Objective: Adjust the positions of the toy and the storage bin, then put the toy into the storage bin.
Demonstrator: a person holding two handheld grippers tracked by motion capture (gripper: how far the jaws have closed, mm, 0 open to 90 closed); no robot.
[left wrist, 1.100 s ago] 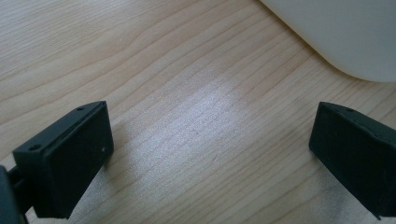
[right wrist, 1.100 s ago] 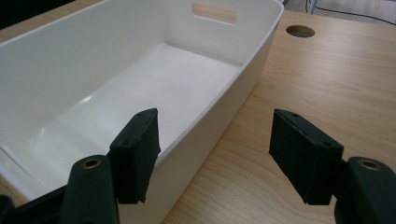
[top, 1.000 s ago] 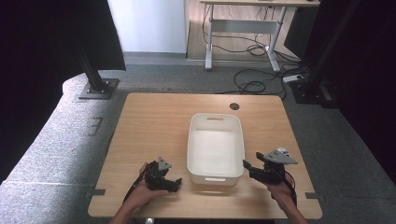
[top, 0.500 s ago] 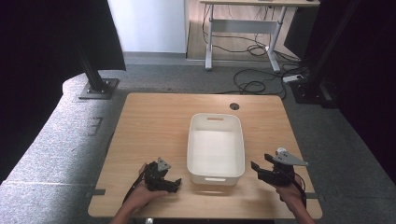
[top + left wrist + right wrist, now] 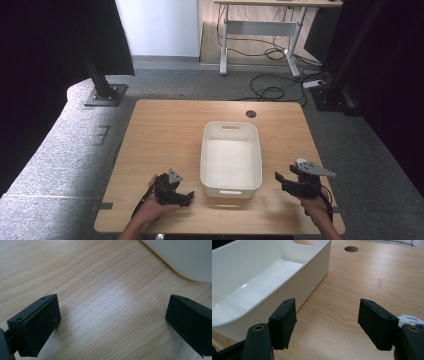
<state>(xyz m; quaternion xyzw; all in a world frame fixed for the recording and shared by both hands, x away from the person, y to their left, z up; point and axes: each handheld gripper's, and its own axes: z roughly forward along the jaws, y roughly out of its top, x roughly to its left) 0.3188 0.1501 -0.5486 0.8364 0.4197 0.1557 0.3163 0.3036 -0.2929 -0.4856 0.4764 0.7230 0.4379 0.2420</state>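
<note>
On a light wooden table (image 5: 165, 130), seen from above, a white plastic bin (image 5: 231, 159) stands in the middle, nearer the person's edge, long side running away from the person. It is empty, with a handle slot at each short end. A round cable hole (image 5: 251, 114) sits in the tabletop beyond it.

The left gripper (image 5: 189, 196) rests low on the table just left of the bin's near corner, jaws spread with nothing but bare wood between them. The right gripper (image 5: 278, 177) hovers to the right of the bin, apart from its wall, jaws also spread and empty.

Judging from this, neither gripper has hold of the bin; any lifting or moving remains to be done.

Both forearms are cut off at the bottom edge. In the left gripper view the bin (image 5: 185, 257) shows as one rounded corner.
</note>
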